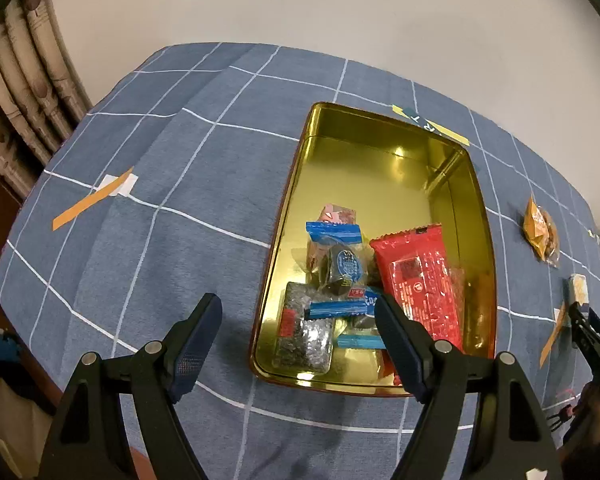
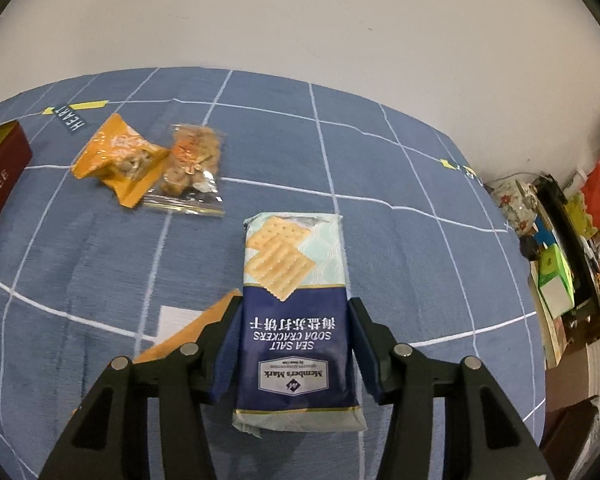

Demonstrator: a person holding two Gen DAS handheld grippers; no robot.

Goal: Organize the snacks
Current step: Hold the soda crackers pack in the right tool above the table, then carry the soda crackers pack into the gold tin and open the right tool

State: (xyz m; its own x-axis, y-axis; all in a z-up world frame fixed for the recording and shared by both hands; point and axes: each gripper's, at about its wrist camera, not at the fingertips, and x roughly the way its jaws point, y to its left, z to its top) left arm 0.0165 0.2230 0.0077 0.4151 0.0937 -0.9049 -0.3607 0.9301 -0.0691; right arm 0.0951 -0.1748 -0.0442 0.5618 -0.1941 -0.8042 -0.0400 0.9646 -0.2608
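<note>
Between the 2 blue pads of the right tool sits a soda cracker packet, gripped by its dark-blue half, its far end jutting forward over the blue checked counter. Beyond it, to the left, lie 2 snack bags touching each other. Left tool gapes wide, holding nothing, above the near end of the gold tin with several wrapped snacks inside.
</note>
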